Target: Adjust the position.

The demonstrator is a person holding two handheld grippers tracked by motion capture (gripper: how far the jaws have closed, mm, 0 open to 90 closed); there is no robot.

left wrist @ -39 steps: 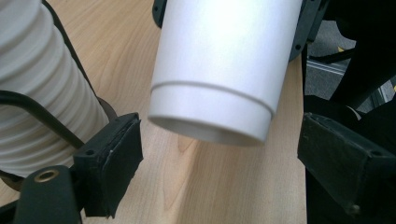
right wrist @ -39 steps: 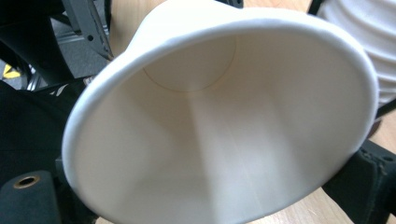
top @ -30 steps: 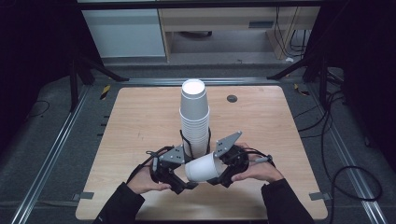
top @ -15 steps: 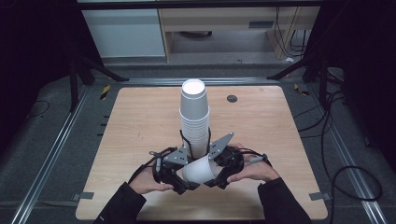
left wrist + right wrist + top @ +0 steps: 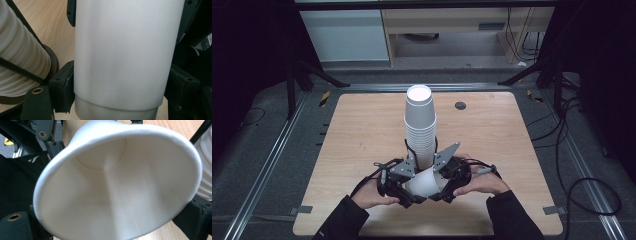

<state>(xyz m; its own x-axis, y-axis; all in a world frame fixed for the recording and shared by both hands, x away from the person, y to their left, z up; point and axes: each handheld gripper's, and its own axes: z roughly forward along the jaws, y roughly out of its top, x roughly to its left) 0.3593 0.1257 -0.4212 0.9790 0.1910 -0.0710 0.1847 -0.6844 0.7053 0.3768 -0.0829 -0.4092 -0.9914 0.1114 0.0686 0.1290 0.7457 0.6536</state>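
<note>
White paper cup (image 5: 424, 181) held sideways just above the tabletop (image 5: 362, 130), pinched by left gripper (image 5: 408, 192) whose jaws have just been closing, and by right gripper (image 5: 443, 184) at its rim. Risk: crushing the thin wall, or bumping the cup stack (image 5: 421, 125) just behind.

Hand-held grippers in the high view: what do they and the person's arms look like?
Both are black. The left hand-held gripper and right hand-held gripper each carry a grey three-cornered plate on top and trail thin black cables. The person wears dark long sleeves.
</note>
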